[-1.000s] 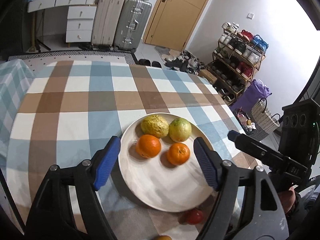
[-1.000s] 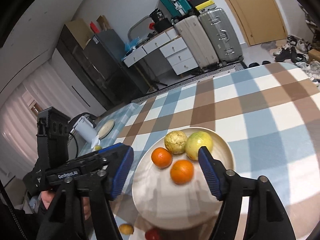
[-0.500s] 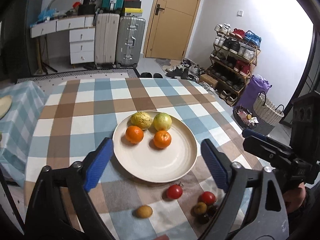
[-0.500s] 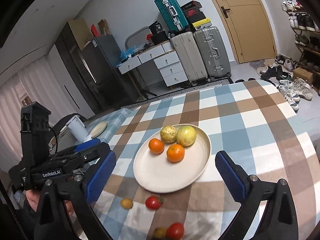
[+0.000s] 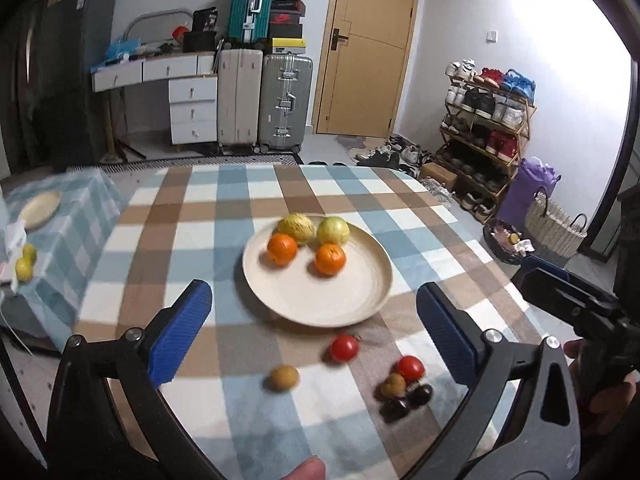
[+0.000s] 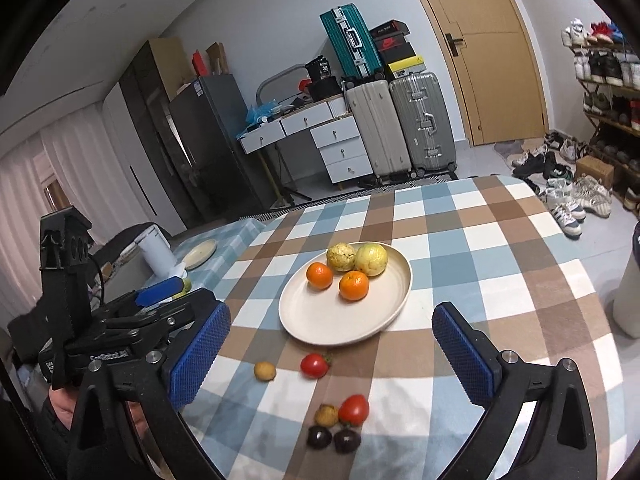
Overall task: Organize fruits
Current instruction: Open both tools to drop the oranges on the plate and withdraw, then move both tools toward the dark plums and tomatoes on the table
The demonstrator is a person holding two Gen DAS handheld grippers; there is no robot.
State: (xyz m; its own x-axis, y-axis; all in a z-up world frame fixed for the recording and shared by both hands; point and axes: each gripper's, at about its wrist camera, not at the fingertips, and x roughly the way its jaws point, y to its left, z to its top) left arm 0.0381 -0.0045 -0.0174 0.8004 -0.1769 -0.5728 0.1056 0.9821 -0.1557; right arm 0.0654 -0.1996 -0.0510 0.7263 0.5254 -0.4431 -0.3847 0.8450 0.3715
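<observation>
A cream plate on the checked tablecloth holds two oranges and two yellow-green fruits at its far side. Loose on the cloth in front of it lie two tomatoes, a small yellow-brown fruit and a cluster with two dark fruits. My left gripper hangs above the near table edge, its jaws opening wide with nothing between them. My right gripper is open and empty, also back from the plate. Each gripper shows at the edge of the other's view.
A lower side table with a blue checked cloth stands to the left, bearing a small plate, yellow fruits and a white cylinder. Suitcases, drawers, a shoe rack and a woven basket line the room beyond.
Both grippers have pulled back and up from over the plate and spread their jaws wide. The loose fruits on the cloth in front of the plate have come into view.
</observation>
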